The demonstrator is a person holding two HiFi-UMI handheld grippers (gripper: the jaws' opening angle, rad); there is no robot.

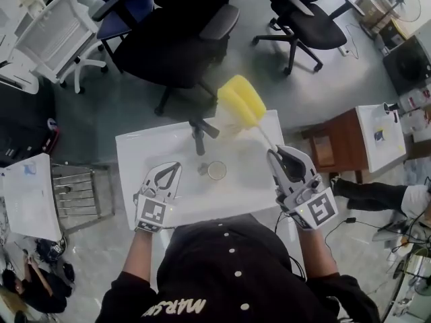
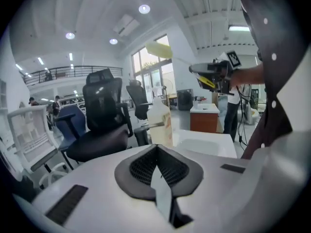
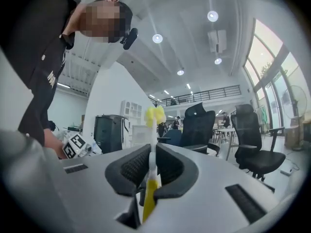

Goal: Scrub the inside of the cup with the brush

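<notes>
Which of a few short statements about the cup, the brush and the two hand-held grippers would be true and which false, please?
1. The right hand-held gripper holds the brush. True.
2. The left hand-held gripper grips the cup. False: its jaws are shut on nothing, and the cup stands free on the table.
3. The brush's sponge head is inside the cup. False: it is held up, clear of the cup.
4. The sponge head is yellow. True.
</notes>
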